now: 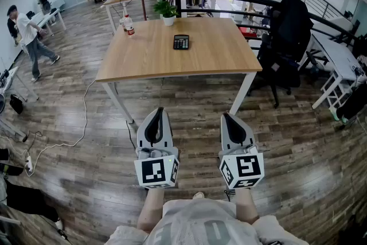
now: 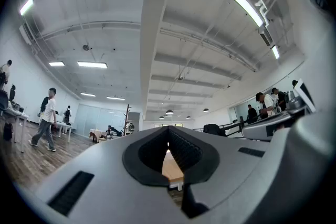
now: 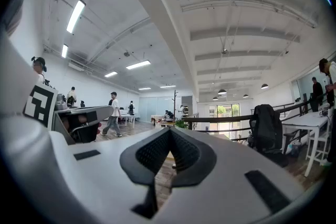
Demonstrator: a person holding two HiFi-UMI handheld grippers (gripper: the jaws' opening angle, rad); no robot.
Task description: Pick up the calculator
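A black calculator (image 1: pixel 181 42) lies flat on the far half of a wooden table (image 1: pixel 149 63), just in front of a potted plant (image 1: pixel 167 10). I hold both grippers close to my body, well short of the table's near edge and far from the calculator. My left gripper (image 1: pixel 159 110) has its tips meeting and nothing between them; its own view (image 2: pixel 168 136) shows a strip of the tabletop (image 2: pixel 171 168) through the jaw hollow. The right gripper (image 1: pixel 225 116) (image 3: pixel 170 131) is shut too and holds nothing. Neither gripper view shows the calculator.
A bottle (image 1: pixel 129 26) stands near the table's far left corner. A black office chair (image 1: pixel 287 37) sits at the table's right, with a white desk (image 1: pixel 338 60) beyond it. A cable (image 1: pixel 86 117) trails across the wood floor at left. A person (image 1: pixel 28 37) walks at far left.
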